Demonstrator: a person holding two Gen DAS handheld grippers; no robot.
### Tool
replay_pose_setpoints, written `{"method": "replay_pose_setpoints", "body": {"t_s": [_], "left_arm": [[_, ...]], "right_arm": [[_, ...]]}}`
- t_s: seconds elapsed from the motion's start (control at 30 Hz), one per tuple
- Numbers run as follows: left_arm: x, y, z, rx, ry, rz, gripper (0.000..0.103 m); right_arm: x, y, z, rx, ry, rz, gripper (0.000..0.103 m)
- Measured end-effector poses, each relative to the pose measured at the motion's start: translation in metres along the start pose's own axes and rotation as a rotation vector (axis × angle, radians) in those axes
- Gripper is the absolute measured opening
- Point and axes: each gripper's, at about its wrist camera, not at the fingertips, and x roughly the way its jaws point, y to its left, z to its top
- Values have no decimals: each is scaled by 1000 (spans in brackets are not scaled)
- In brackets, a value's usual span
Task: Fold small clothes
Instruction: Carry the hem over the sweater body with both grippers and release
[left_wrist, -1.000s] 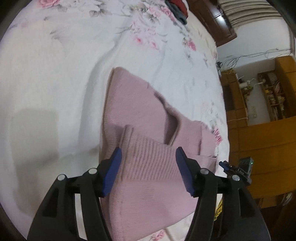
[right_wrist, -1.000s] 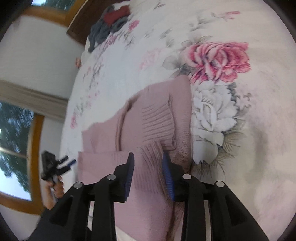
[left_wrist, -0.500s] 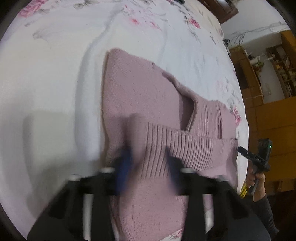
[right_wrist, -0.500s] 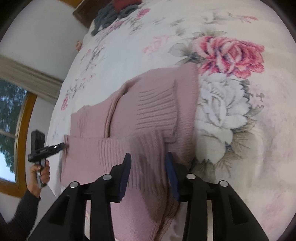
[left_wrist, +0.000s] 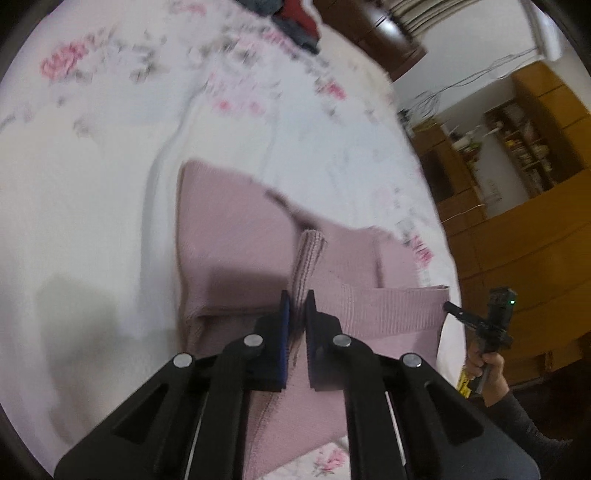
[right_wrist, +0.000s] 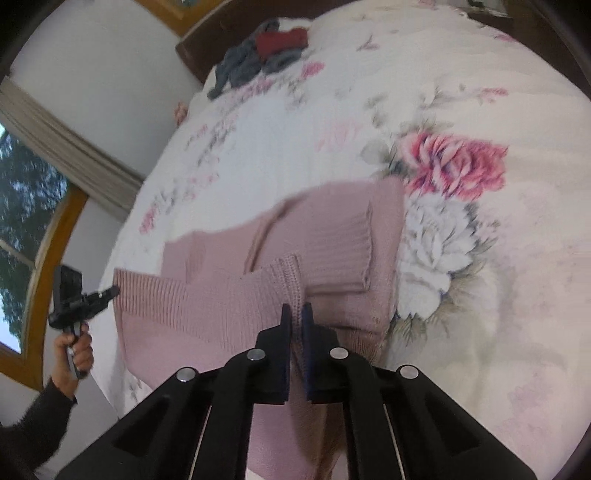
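Both jaws, spread a second ago, now clenched: left gripper (left_wrist: 296, 301) and right gripper (right_wrist: 296, 314) pinch pink sweater (left_wrist: 236, 243) hem on floral bed (right_wrist: 480, 258).

bed: big one, white cover (right_wrist: 517, 258) with pink roses printed on it, fills most of both views
headboard: dark wood (left_wrist: 373, 33) at the far end
walls: plain white (right_wrist: 107, 62)
window: arched wooden frame (right_wrist: 48, 258), trees outside, pale curtain (right_wrist: 62, 147) beside it
furniture: honey-coloured wooden cabinets and shelves (left_wrist: 532, 147) off to one side, shelves look cluttered
cables: a few loose wires (left_wrist: 480, 74) running along the wall
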Motion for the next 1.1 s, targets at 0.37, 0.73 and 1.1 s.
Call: {"method": "replay_pose_setpoints", "body": {"t_s": [0.37, 0.73, 1.1], "left_arm": [[2, -12, 92, -13, -72, 23, 5], [102, 38, 139, -116, 43, 174, 5], [166, 95, 135, -227, 192, 354, 10]], "right_arm": [[-21, 19, 88, 5, -141, -71, 5], [74, -3, 147, 12, -19, -260, 5], [148, -54, 142, 78, 133, -325, 7]]}}
